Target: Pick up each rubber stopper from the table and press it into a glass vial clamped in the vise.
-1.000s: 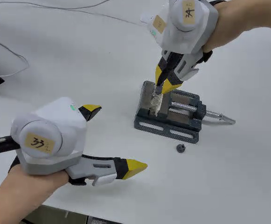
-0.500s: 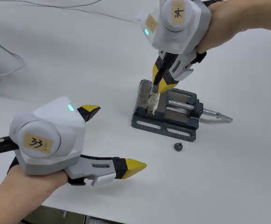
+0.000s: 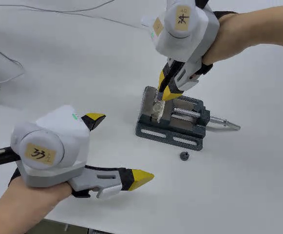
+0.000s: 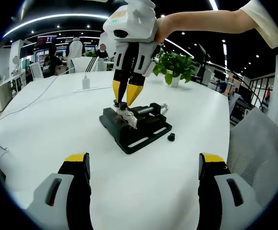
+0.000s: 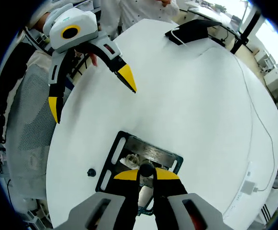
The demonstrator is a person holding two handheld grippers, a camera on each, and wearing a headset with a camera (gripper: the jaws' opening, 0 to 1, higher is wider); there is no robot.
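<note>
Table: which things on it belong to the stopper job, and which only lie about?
Job: vise; vial in it; stopper in the right gripper; second stopper beside the vise.
Lying about: cable; plant.

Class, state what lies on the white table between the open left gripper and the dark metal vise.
The stretch is bare white table: in the left gripper view, nothing sits between the left gripper and the dark metal vise.
</note>
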